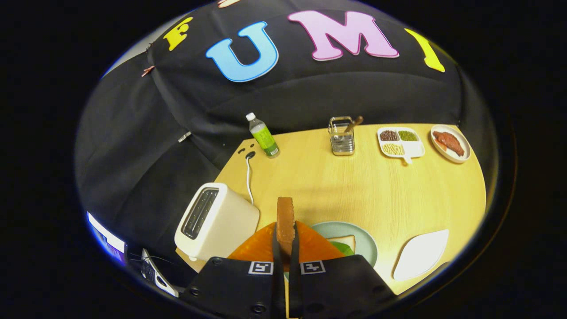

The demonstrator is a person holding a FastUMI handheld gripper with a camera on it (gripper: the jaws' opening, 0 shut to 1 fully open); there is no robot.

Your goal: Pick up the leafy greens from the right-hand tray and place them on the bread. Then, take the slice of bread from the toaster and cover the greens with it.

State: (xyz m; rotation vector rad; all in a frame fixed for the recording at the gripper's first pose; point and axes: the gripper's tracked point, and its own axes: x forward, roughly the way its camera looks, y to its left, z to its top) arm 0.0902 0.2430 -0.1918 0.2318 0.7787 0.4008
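Between the two fingers at the near edge, the gripper [285,248] is closed down to a narrow gap and pinches a slice of bread [285,219] edge-on, so the browned crust stands upright ahead of the tips. Both fingers press its flat faces. Toast like this is light and fairly stiff, but brittle at the crust and easy to crumble, so I judge a gentle hold across the broad faces, as here, is the sound one; squeezing harder would only crack it.

Just below and beyond the fingers sits a pale green plate [365,241] carrying the lower bread slice [344,241] with the leafy greens [343,248] lying on it, partly hidden by the gripper body. The greens seem already placed, so the covering step looks to be in hand, and the held slice will need to be turned flat before it goes down. To the left of the fingers stands the white toaster [217,221], its slot looking empty, a cord [249,181] running back from it. To the right of the plate lies a white tray [421,254], bare.

Farther back on the wooden table [354,186] stand a green bottle [263,135], a metal utensil holder [342,136], a divided dish of grains [400,142] and a small plate of meat [450,143].
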